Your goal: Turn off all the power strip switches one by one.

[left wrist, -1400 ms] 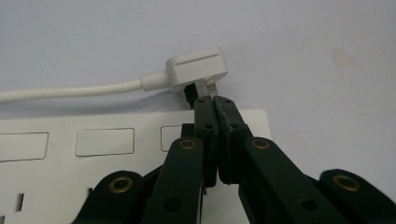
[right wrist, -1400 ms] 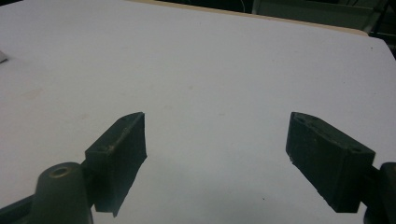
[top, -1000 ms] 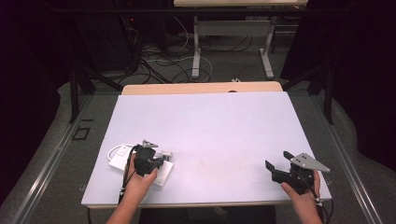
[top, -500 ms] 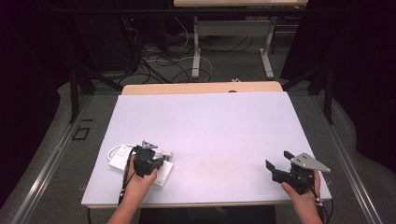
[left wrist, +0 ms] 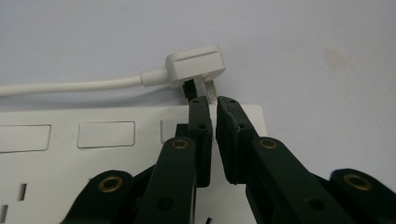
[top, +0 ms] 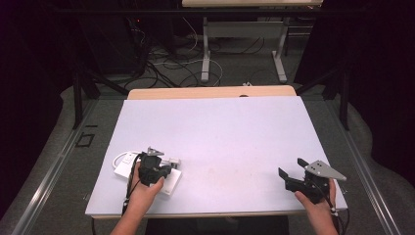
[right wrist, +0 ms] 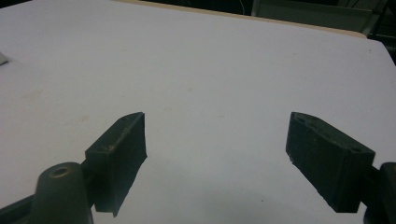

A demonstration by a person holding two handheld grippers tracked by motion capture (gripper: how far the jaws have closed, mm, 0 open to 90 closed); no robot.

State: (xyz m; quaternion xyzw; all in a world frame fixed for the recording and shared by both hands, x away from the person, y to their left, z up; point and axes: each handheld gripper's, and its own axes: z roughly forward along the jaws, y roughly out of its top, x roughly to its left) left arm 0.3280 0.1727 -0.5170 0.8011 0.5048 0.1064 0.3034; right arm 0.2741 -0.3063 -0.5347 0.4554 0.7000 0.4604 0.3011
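A white power strip (top: 170, 185) (left wrist: 70, 163) lies at the table's front left, under my left hand. A white plug (left wrist: 196, 63) on a white cable (left wrist: 70, 86) lies just past the strip's edge, with its metal pins toward me. My left gripper (left wrist: 213, 105) (top: 166, 163) points at those pins. Its jaws have just been opening and stand a narrow slit apart, the tips right at one pin, and nothing shows deeper between the pads. My right gripper (right wrist: 215, 154) (top: 292, 167) rests at the front right, open wide over bare table, holding nothing.
The white tabletop (top: 220, 127) stretches ahead of both grippers, with a wooden strip (top: 210, 92) along its far edge. On the floor beyond are a desk frame (top: 244, 44) and loose cables (top: 166, 63). The plug's cable loops by the strip's left end (top: 120, 159).
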